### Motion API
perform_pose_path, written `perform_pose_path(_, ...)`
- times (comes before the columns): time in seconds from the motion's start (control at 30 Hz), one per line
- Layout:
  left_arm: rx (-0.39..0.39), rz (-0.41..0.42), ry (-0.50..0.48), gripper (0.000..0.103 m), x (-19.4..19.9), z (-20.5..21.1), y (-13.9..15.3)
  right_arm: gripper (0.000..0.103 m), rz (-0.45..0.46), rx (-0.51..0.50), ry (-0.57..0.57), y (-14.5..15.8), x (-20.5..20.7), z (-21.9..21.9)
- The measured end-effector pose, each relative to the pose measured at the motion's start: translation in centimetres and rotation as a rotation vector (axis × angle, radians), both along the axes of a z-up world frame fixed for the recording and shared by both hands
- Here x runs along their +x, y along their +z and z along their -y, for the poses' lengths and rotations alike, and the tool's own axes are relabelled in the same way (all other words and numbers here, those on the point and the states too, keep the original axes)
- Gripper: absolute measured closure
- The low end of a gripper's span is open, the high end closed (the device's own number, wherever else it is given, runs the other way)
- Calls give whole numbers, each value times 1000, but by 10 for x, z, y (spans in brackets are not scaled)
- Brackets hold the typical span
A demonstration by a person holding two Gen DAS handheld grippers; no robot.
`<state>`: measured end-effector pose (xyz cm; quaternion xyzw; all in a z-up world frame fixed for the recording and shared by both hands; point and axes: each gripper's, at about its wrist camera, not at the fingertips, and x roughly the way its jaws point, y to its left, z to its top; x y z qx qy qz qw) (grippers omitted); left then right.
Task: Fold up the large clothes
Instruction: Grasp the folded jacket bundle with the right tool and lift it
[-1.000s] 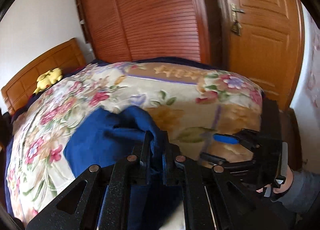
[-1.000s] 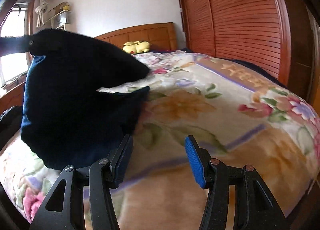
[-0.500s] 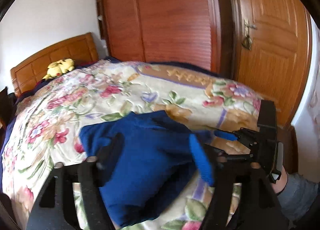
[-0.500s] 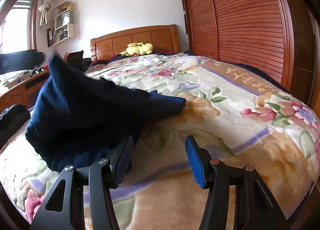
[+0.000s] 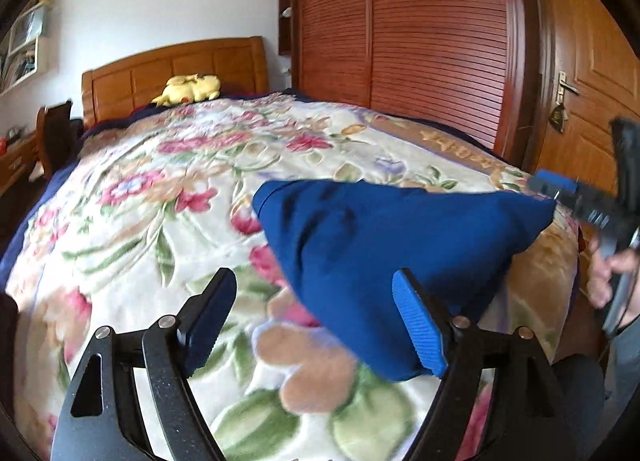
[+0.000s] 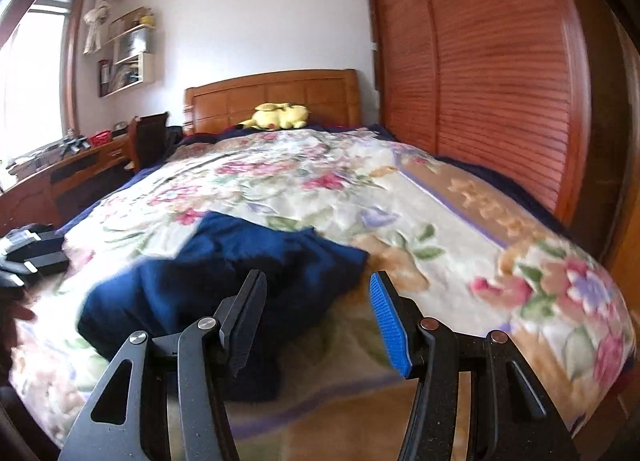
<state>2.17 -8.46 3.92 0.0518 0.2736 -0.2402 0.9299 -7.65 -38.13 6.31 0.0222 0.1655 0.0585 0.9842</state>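
Lying on the flowery blanket (image 5: 168,181) of the bed, the blue garment (image 5: 392,245) was in a soft heap near the close end, not flat and not neat. In the right wrist view the blue cloth (image 6: 240,281) looked dark and bunched, with wrinkles and one part draped toward the near edge. The left gripper (image 5: 316,325) had its jaws opening, and they held nothing; the cloth sat just past its right pad but the pads did not press on it. The right gripper (image 6: 318,317) was also parted and empty, with the cloth just beyond its left finger. From the left wrist view the right gripper could be seen far to the right in a hand (image 5: 608,273), blurry, just beside the cloth's right corner. A yellow plush toy (image 6: 280,117) rested far away by the wooden headboard (image 6: 276,97). The folding looked only partly done, or maybe hardly started: no clean square shape showed. Most likely the cloth needed to be spread out or smoothed, then folded over again into a tidy stack.
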Motion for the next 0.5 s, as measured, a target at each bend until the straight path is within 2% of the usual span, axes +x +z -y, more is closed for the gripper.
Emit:
perform_pose_path(0.1, -38, -20, 14, 22, 5, -12, -12, 47, -10, -32, 65, 20, 4, -23)
perform_pose_path(0.17, -53, -36, 23, 14, 8, -18, -18, 47, -37, -45, 109, 25, 10, -37)
perform_pose_path(0.23, -52, -42, 34, 14, 10, -24, -22, 47, -66, -58, 140, 24, 15, -46)
perform_pose_path(0.33, -47, -43, 35, 14, 9, -32, -28, 47, -129, -94, 132, 10, 24, -52)
perform_pose_path(0.5, -30, -55, 32, 13, 8, -41, -36, 47, -287, -112, 86, -28, 39, -43)
